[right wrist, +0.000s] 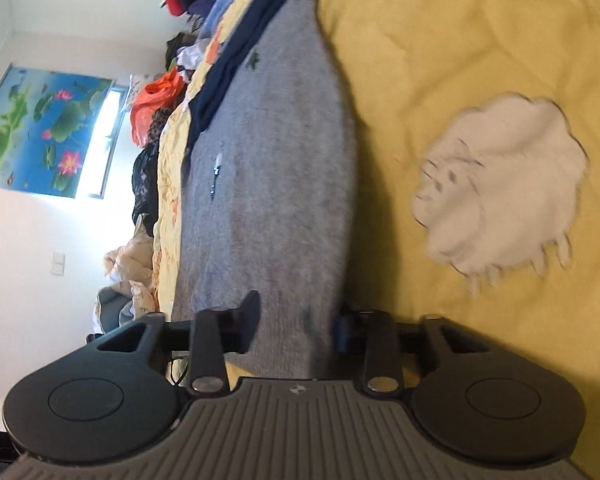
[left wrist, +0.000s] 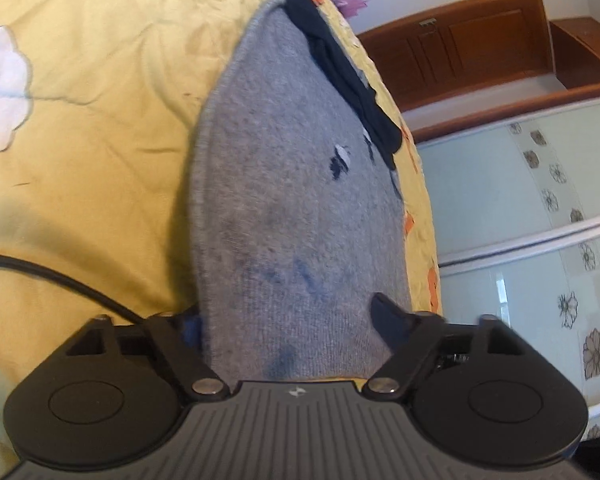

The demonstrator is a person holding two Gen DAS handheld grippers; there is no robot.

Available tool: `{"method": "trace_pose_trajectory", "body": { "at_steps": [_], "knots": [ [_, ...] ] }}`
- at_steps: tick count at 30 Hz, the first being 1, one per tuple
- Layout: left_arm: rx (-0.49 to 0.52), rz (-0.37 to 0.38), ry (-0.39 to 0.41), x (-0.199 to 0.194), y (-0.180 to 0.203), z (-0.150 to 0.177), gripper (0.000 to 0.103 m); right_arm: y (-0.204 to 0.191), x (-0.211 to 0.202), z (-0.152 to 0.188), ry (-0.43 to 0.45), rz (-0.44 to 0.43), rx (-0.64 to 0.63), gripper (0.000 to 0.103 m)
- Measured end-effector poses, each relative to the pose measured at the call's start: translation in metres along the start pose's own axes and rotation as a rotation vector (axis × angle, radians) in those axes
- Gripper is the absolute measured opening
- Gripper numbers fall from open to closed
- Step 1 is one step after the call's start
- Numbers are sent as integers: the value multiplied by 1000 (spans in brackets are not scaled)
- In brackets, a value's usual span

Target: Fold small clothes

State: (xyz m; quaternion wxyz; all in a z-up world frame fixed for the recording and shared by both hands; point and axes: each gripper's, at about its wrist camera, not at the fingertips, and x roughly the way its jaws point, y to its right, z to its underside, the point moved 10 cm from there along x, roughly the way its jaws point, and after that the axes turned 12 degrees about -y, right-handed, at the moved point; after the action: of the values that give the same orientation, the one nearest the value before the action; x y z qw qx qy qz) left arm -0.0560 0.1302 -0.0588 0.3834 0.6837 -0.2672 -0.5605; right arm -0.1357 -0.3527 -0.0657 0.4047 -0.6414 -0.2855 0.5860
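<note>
Left claw [left wrist: 300, 320] and right claw [right wrist: 296, 320] each clamp opposite ends of a grey knit garment [left wrist: 296, 200] above the yellow bedspread [left wrist: 100, 100].

fuzzy grey knit garment [left wrist: 284, 184], smooth navy trim [left wrist: 340, 60], soft yellow cotton bedspread [left wrist: 100, 92], matt black plastic fingers [right wrist: 248, 320]

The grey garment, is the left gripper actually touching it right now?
Touching. In the left wrist view, the grey garment runs straight into the left gripper, with one black finger pressed on top of the cloth.
</note>
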Motion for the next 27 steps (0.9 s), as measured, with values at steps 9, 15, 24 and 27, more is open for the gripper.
{"method": "trace_pose_trajectory", "body": {
  "at_steps": [9,15,24,27],
  "knots": [
    [-5,-162,-7,2,-17,-1,5,-3,13,4,-31,60,-43,12],
    [128,-146,29,-27,12,14,4,-36,-26,5,34,84,-185,12],
    [51,-190,-35,-11,-22,16,5,-2,-15,6,-20,118,-120,20],
    [43,-185,-46,-8,-21,12,6,4,-14,5,-9,78,-75,26]
  ]
}}
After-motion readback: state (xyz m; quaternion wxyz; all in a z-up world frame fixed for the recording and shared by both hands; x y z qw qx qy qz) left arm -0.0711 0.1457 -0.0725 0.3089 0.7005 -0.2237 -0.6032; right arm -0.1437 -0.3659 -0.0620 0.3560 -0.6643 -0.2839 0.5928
